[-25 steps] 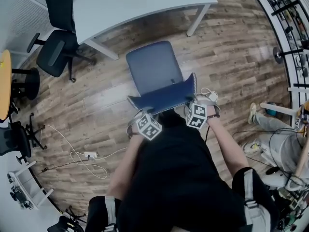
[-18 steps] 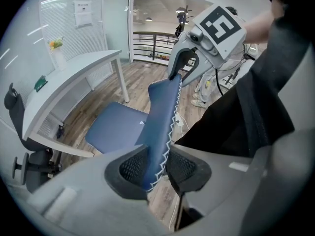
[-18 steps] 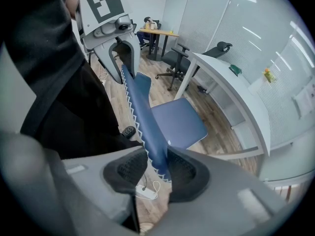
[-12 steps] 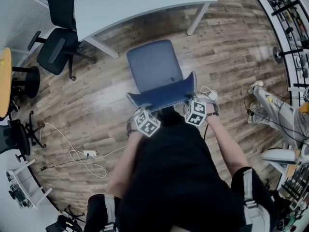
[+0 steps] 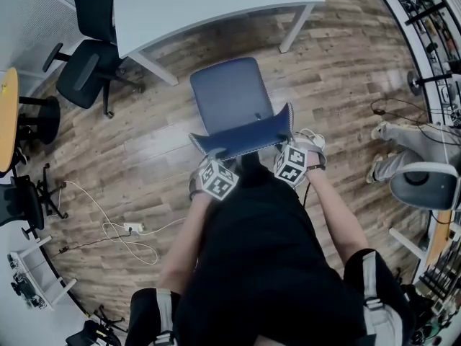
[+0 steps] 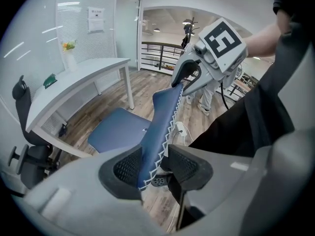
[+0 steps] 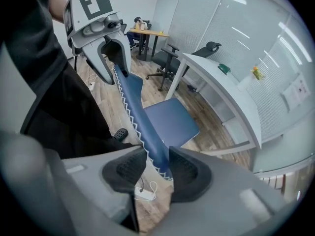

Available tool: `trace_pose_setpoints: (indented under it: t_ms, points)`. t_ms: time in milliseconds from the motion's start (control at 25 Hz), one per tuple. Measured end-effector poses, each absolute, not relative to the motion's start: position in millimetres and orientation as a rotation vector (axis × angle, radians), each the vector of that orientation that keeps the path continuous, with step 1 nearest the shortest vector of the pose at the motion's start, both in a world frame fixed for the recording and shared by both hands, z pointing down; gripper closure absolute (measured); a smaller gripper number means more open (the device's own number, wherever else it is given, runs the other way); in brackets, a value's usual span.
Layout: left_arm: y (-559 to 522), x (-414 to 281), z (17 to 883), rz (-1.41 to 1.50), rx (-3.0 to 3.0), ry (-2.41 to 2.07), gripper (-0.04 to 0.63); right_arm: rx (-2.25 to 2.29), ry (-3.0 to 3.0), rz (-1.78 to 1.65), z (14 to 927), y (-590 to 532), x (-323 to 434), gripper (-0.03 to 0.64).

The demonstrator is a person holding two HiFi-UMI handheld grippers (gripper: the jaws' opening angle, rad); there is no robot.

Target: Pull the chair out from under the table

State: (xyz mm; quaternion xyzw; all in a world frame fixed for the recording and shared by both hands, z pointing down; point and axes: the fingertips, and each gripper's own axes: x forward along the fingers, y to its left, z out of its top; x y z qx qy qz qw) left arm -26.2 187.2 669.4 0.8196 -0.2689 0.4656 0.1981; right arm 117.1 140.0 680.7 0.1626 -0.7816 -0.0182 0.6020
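Note:
The blue chair stands on the wood floor, out from under the white table, its backrest toward me. My left gripper straddles the left end of the backrest's top edge and my right gripper the right end. In the left gripper view the backrest runs between my left gripper's pads; the jaws are opening and a gap shows at one pad. In the right gripper view the backrest lies between my right gripper's opening jaws, loose.
A black office chair stands left of the table. A cable with a power strip lies on the floor at the left, another strip by my right hand. A person's legs are at the right edge.
Chair and both grippers stay almost where they were, shifted very slightly toward the table. The person at the right edge has moved.

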Motion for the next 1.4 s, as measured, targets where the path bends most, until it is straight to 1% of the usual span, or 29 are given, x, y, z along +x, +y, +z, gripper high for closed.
trace_pose_setpoints:
  t_ms: [160,320,920,1240,1400]
  points:
    - [184.9,-26.4,666.7,1.31,2.318,-0.754,0.43,0.402,-1.801,-0.054,677.1,135.0,116.3,0.471]
    - [181.0,-26.8,665.0,1.294,2.343,-0.784,0.388,0.494,-1.819,-0.046,669.6,129.4,119.1,0.471]
    - [177.7,-27.7,661.8,1.325,2.413,-0.799,0.382,0.529,-1.786,-0.112,667.7,125.7,120.5,0.472]
    - [175.5,-38.4,639.7,1.267,2.365,-0.933,0.382,0.51,-1.873,-0.098,650.8,132.0,128.3,0.497]
    - [177.3,-34.6,627.2,1.201,2.303,-1.016,0.382,0.518,-1.921,-0.115,636.7,126.5,136.9,0.52]
